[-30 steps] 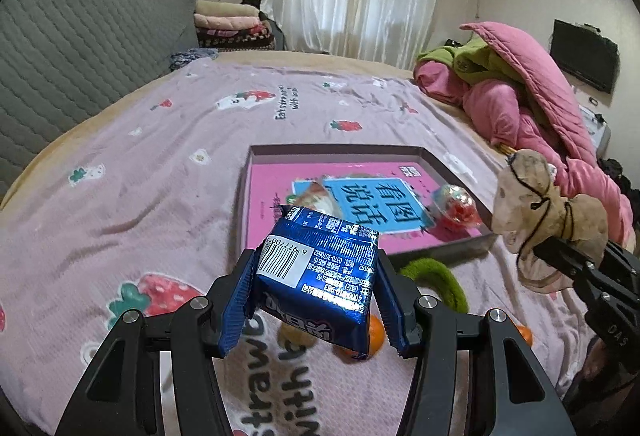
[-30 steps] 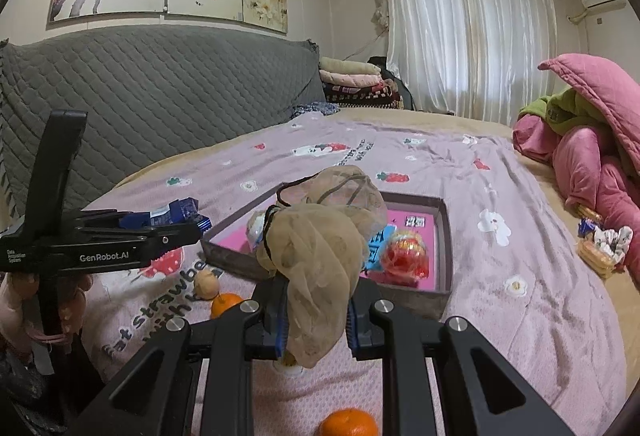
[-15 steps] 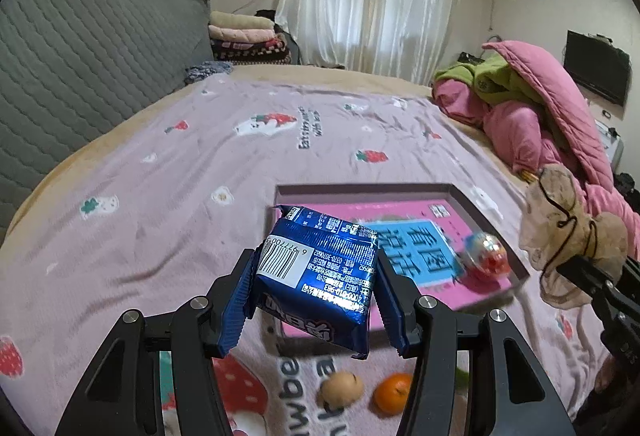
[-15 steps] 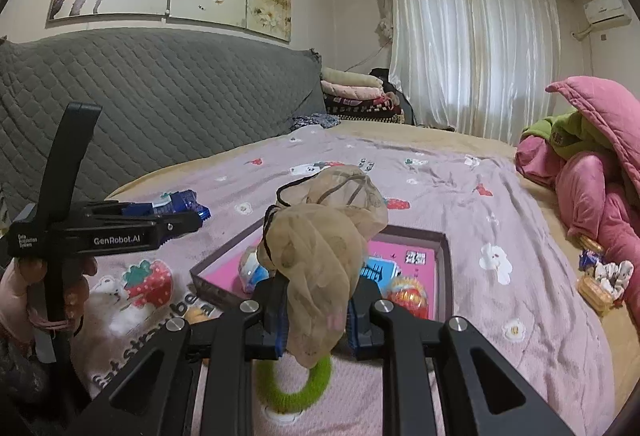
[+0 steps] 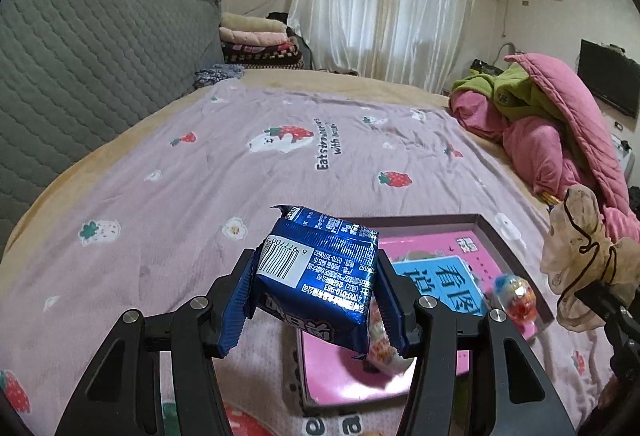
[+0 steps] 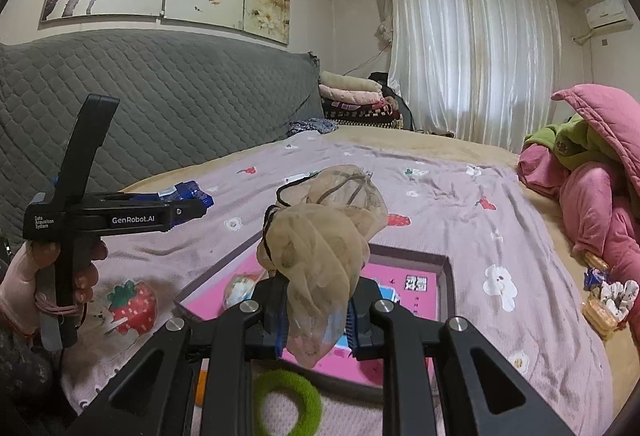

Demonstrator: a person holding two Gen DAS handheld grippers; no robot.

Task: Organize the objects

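My L gripper (image 5: 316, 300) clamps the blue packet (image 5: 320, 276), R gripper (image 6: 316, 312) pinches the beige scrunchie (image 6: 320, 248); both above the tray (image 6: 446, 292). I'd lower inside its rim before letting go.

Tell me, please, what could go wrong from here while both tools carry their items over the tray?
1. The blue snack packet sits tilted in the left tool, gripped by its soft sides; it might slip before it is over the tray.
2. The sheer beige scrunchie in the right tool droops loosely and could snag or hide the drop spot.
3. The round toy lies at the tray's edge; a dropped item may knock it out.
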